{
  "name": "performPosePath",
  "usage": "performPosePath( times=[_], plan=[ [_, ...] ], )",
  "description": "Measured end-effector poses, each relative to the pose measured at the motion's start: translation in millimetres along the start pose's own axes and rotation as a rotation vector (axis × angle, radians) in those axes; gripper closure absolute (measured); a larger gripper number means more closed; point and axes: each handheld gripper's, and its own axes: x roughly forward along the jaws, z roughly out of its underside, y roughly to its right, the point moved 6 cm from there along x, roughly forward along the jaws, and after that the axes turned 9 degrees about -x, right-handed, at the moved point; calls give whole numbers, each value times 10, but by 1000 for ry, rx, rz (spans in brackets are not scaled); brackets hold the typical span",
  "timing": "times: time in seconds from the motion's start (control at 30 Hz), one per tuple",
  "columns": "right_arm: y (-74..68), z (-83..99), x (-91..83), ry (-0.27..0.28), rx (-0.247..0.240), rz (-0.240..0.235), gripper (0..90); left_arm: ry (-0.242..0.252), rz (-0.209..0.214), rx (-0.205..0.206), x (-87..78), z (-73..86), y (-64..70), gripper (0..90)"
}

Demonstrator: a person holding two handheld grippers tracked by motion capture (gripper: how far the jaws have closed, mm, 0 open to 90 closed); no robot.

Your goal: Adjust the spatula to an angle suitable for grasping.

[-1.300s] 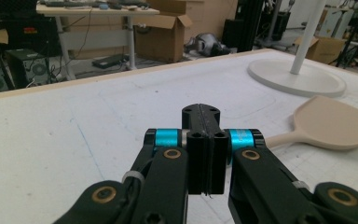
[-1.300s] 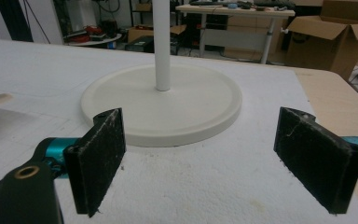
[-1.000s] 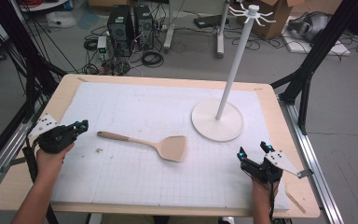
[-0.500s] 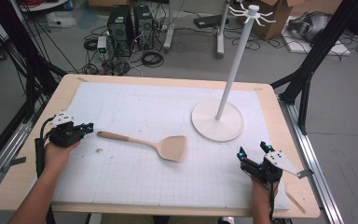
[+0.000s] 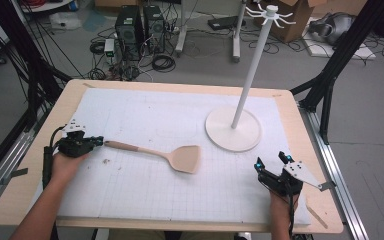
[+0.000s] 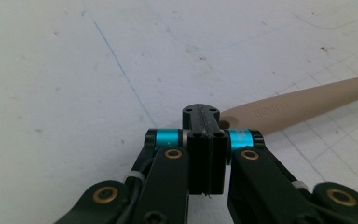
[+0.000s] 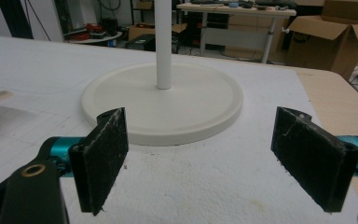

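Observation:
A beige wooden spatula (image 5: 152, 152) lies flat on the white mat (image 5: 145, 115), blade to the right and handle pointing left. My left gripper (image 5: 98, 141) sits at the handle's left end with its jaws shut together. In the left gripper view the closed tips (image 6: 200, 113) rest right beside the spatula handle's (image 6: 298, 105) rounded end, with nothing between them. My right gripper (image 5: 270, 161) stands open near the front right of the mat. The right gripper view shows this gripper (image 7: 205, 158) low over the mat, facing the white stand's round base (image 7: 168, 100).
A white hook stand (image 5: 232, 129) rises at the back right, its pole ending in a ring of hooks (image 5: 269, 12). The wooden table's edge (image 5: 325, 200) runs close to my right hand. Computers and cables lie on the floor beyond.
My left gripper has slid right along the mat until its tips reach the spatula handle's end. The right gripper and the spatula have stayed put.

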Motion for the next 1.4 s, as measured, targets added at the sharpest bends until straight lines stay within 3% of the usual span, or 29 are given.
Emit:
performPosePath(
  times=[0.2,0.33,0.4,0.47,0.6,1.13,1.27,1.3,1.4],
  plan=[
    [1,-2,-1,-1,-4,4,174,-11,14,1,31,10,2,896],
    [1,-2,-1,0,-6,5,174,7,-19,-16,32,-4,-63,896],
    [0,-3,0,1,-7,6,174,-31,-9,-2,79,7,-48,896],
    [0,-3,1,2,-8,6,174,-33,-22,15,97,-12,-27,896],
    [0,-2,-1,0,-7,5,174,-38,0,12,119,-22,-7,896],
    [-5,0,-1,-2,-6,3,174,-15,41,17,318,-144,273,894],
    [-2,-3,1,1,-6,3,174,7,21,-10,359,-162,258,888],
    [-5,-1,-1,-1,-3,3,174,14,-8,-24,367,-169,230,889],
    [-5,0,-1,-2,-6,3,174,17,-39,-40,375,-175,191,888]
  ],
)
